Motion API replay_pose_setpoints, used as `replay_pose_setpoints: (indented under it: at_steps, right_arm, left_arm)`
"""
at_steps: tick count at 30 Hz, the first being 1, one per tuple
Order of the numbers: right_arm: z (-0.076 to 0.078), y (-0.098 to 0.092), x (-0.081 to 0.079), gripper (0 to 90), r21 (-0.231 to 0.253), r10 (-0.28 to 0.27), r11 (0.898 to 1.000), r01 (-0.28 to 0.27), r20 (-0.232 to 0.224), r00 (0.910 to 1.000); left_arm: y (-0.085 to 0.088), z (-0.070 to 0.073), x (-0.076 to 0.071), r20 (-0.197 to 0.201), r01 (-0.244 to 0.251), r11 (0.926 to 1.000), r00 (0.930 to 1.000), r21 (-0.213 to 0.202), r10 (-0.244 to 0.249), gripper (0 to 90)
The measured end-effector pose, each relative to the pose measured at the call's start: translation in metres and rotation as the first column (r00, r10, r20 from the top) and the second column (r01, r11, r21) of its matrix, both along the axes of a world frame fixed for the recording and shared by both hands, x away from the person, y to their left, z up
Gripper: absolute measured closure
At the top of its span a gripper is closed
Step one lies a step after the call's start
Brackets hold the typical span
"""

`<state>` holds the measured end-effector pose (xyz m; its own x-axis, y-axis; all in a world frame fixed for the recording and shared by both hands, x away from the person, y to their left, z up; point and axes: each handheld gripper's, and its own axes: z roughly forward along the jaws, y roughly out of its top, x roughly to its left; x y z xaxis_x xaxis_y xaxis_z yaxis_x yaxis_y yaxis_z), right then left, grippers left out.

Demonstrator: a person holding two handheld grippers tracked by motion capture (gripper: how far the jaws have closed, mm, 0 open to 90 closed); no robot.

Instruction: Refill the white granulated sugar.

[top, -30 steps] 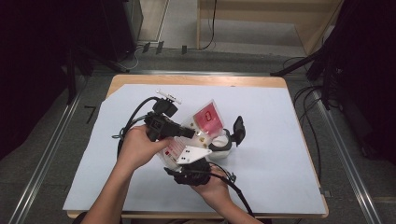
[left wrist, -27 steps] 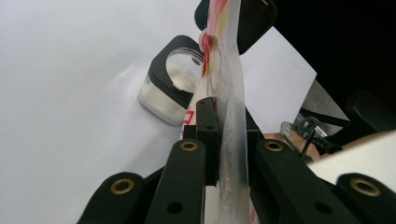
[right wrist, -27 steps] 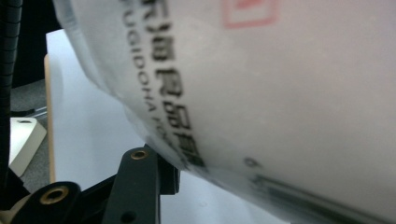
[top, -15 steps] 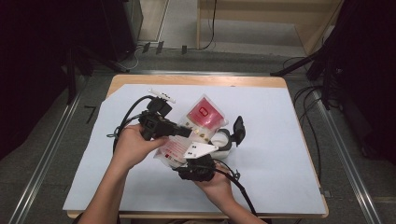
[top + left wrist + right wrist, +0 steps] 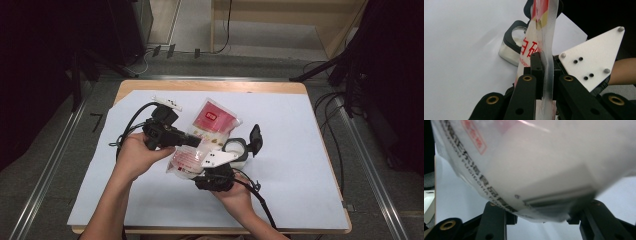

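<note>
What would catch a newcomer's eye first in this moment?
The red-and-white plastic bag held up over the middle of the table, its clear edge clamped in the left gripper. The right gripper reaches under the bag's lower end, and its jaws have just been opening with the bag between them. Behind it on the white table cover stands a clear container with a black flip lid.

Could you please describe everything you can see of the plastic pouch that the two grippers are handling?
The pouch is a soft bag of clear plastic with a red label, red characters and white granules inside. It is held up over the white-covered table, tilted beside an open clear container. The left gripper is shut on its thin clear edge, seen edge-on between the fingers. Its bulging lower end sits between the fingers of the right gripper.
</note>
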<state>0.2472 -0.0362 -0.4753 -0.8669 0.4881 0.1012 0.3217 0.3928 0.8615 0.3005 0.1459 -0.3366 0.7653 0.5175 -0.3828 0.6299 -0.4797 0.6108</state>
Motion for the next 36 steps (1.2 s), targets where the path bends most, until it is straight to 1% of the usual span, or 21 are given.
replay_pose_setpoints:
  at_steps: [3, 5, 6, 8, 9, 10, 11, 13, 14, 17, 19, 21, 23, 26, 27, 28, 30, 31, 32, 34, 36]
  right_arm:
    - [0.0, -0.002, 0.001, 54.5, 0.002, -0.004, 1.0, 0.004, -0.004, 1.0]
    - [0.0, -0.002, 0.001, 54.4, -0.003, -0.009, 1.0, 0.009, -0.001, 1.0]
    - [0.0, -0.003, 0.001, 54.4, -0.005, -0.013, 1.0, 0.013, 0.002, 0.9999]
    - [0.001, -0.004, 0.002, 54.2, 0.002, -0.017, 1.0, 0.017, -0.001, 0.9999]
    - [0.001, -0.005, 0.003, 54.2, 0.009, -0.018, 1.0, 0.018, -0.007, 0.9998]
    - [0.001, -0.007, 0.004, 54.2, 0.011, -0.021, 1.0, 0.021, -0.015, 0.9997]
    - [0.0, -0.008, 0.005, 54.2, 0.01, -0.026, 1.0, 0.026, -0.014, 0.9996]
    - [0.001, -0.011, 0.008, 55.1, 0.008, -0.044, 0.999, 0.045, -0.029, 0.9986]
    - [0.001, -0.013, 0.009, 55.4, 0.01, -0.055, 0.998, 0.055, -0.039, 0.9977]
    - [0.001, -0.018, 0.013, 55.4, 0.024, -0.065, 0.998, 0.066, -0.057, 0.9962]
    - [0.002, -0.019, 0.014, 55.4, 0.004, -0.07, 0.998, 0.07, -0.036, 0.9969]
    - [0.002, -0.019, 0.013, 55.6, -0.008, -0.066, 0.998, 0.066, -0.032, 0.9973]
    - [0.001, -0.018, 0.013, 55.6, -0.013, -0.063, 0.998, 0.063, -0.047, 0.9969]
    - [0.001, -0.017, 0.013, 55.6, -0.019, -0.054, 0.998, 0.053, -0.051, 0.9973]
    - [0.001, -0.016, 0.013, 55.5, -0.034, -0.052, 0.998, 0.05, -0.044, 0.9977]
    - [0.001, -0.015, 0.012, 55.4, -0.046, -0.051, 0.998, 0.049, -0.037, 0.998]
    - [0.001, -0.012, 0.01, 55.0, -0.071, -0.046, 0.997, 0.044, -0.023, 0.9987]
    - [0.0, -0.012, 0.01, 55.0, -0.07, -0.042, 0.997, 0.041, -0.024, 0.9988]
    - [-0.001, -0.011, 0.01, 54.9, -0.067, -0.038, 0.997, 0.035, -0.04, 0.9985]
    - [-0.002, -0.01, 0.01, 54.9, -0.074, -0.034, 0.997, 0.031, -0.047, 0.9983]
    - [-0.002, -0.01, 0.01, 54.9, -0.074, -0.03, 0.997, 0.026, -0.051, 0.9982]
  left_arm:
    - [0.002, 0.0, 0.0, 0.001, 0.008, 1.0, 1.0, -0.003, -0.008, 88.7]
    - [0.004, 0.001, -0.001, 0.005, 0.009, 0.9999, 1.0, 0.005, -0.009, 88.9]
    - [0.004, 0.001, -0.001, 0.005, 0.017, 0.9998, 0.9998, -0.007, -0.017, 88.9]
    - [0.006, 0.002, -0.002, 0.005, 0.02, 0.9997, 0.9998, -0.013, -0.02, 88.9]
    - [0.007, 0.002, -0.002, 0.005, 0.024, 0.9995, 0.9997, -0.02, -0.024, 89.0]
    - [0.007, 0.003, -0.003, 0.007, 0.026, 0.9996, 0.9997, -0.011, -0.026, 89.1]
    - [0.008, 0.003, -0.003, 0.004, 0.024, 0.9996, 0.9997, -0.014, -0.023, 89.1]
    - [0.009, 0.004, -0.004, 0.001, 0.028, 0.9994, 0.9996, -0.023, -0.028, 89.4]
    - [0.009, 0.004, -0.004, 0.009, 0.02, 0.9997, 0.9998, -0.017, -0.02, 89.5]
    - [0.011, 0.005, -0.005, 0.019, 0.029, 0.9995, 0.9994, -0.01, -0.029, 89.6]
    - [0.01, 0.005, -0.006, 0.02, 0.039, 0.9992, 0.999, -0.003, -0.039, 89.7]
    - [0.009, 0.004, -0.006, 0.029, 0.037, 0.9993, 0.9989, 0.006, -0.037, 89.8]
    - [0.008, 0.003, -0.005, 0.036, 0.033, 0.9995, 0.9988, 0.004, -0.033, 89.9]
    - [0.008, 0.002, -0.003, 0.038, 0.032, 0.9995, 0.9988, -0.004, -0.031, 90.0]
    - [0.009, 0.002, -0.003, 0.035, 0.034, 0.9994, 0.9988, 0.006, -0.034, 90.0]
    - [0.009, 0.001, -0.002, 0.028, 0.024, 0.9997, 0.9993, -0.002, -0.024, 90.0]
    - [0.01, 0.001, -0.002, 0.026, 0.02, 0.9998, 0.9995, 0.007, -0.02, 90.0]
    - [0.01, 0.0, -0.001, 0.023, 0.021, 0.9998, 0.9995, -0.006, -0.021, 90.0]
    - [0.011, 0.0, -0.001, 0.026, 0.024, 0.9997, 0.9994, -0.006, -0.024, 90.0]
    - [0.011, 0.0, -0.001, 0.04, 0.033, 0.9994, 0.9987, -0.01, -0.033, 90.0]
    - [0.011, 0.001, -0.001, 0.041, 0.036, 0.9991, 0.9985, -0.021, -0.035, 90.0]
